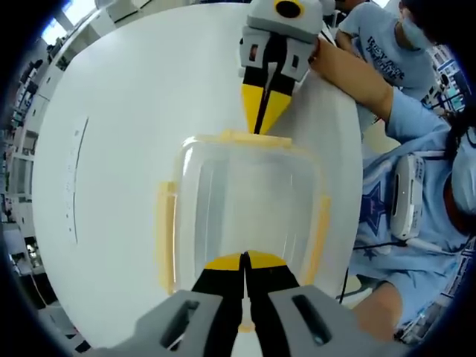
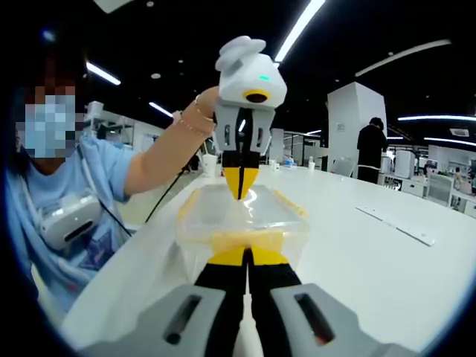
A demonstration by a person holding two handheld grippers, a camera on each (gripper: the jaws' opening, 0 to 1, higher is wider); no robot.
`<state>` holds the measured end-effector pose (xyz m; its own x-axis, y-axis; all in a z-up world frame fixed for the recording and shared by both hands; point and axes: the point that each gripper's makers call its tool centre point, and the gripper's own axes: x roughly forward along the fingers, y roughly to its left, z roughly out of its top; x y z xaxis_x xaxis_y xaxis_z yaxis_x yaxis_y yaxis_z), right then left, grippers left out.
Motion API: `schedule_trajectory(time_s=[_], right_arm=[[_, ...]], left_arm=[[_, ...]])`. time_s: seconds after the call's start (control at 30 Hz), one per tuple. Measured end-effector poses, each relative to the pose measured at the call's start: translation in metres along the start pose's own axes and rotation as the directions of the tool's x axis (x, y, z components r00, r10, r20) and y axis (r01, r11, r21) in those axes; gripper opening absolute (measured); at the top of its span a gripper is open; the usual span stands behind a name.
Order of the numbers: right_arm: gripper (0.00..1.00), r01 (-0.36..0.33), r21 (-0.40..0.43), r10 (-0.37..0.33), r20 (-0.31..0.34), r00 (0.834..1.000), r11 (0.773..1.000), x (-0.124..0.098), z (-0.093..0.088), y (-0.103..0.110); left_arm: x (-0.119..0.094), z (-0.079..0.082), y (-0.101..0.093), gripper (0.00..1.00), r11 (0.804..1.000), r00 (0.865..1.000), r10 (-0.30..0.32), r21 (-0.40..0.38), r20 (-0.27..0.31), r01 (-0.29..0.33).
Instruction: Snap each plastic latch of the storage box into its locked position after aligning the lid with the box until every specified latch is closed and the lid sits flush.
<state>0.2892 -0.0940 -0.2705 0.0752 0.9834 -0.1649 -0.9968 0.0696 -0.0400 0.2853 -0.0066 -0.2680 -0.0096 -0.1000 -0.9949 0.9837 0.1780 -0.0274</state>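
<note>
A clear storage box (image 1: 245, 212) with its lid (image 1: 249, 186) on sits on the white desk (image 1: 126, 149), at the centre of the left gripper view. Yellow latches run along its edges: one at 9 o'clock (image 1: 165, 238), one at 3 o'clock (image 1: 321, 230), and one at 12 o'clock (image 1: 253, 138). The left tongs (image 1: 244, 262) rise from 6 o'clock, jaws narrowed together, tips at the near edge of the box. The right tongs (image 1: 262, 123) come down from 12 o'clock, jaws also pressed together, tips touching the far latch. In the right gripper view the right tongs (image 2: 245, 256) meet the near yellow latch (image 2: 247, 242), and the left tongs (image 2: 239, 186) stand upright at the far edge, held by a person's hand (image 2: 204, 108).
</note>
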Motion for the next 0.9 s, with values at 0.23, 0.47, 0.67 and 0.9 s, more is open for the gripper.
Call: schedule_trajectory(time_s=[0.23,0.47,0.67,0.9], right_arm=[[0.00,0.005,-0.013,-0.005,-0.009,1.000,1.000,0.000,0.000,0.000],[0.00,0.004,-0.011,-0.004,-0.008,1.000,1.000,-0.001,0.000,-0.002],[0.00,0.003,-0.012,-0.003,-0.016,1.000,1.000,0.004,-0.003,0.000],[0.00,0.048,-0.043,-0.053,-0.134,0.989,0.998,0.024,-0.030,-0.006]], left_arm=[[0.000,0.000,-0.001,0.00,1.000,1.000,0.003,0.020,0.002,-0.003],[0.000,0.000,0.000,0.00,1.000,1.000,-0.002,0.024,-0.010,0.002],[0.000,0.000,0.000,0.00,1.000,1.000,-0.003,0.025,-0.006,0.004],[-0.014,0.001,-0.003,0.00,1.000,1.000,-0.004,0.011,-0.007,0.004]])
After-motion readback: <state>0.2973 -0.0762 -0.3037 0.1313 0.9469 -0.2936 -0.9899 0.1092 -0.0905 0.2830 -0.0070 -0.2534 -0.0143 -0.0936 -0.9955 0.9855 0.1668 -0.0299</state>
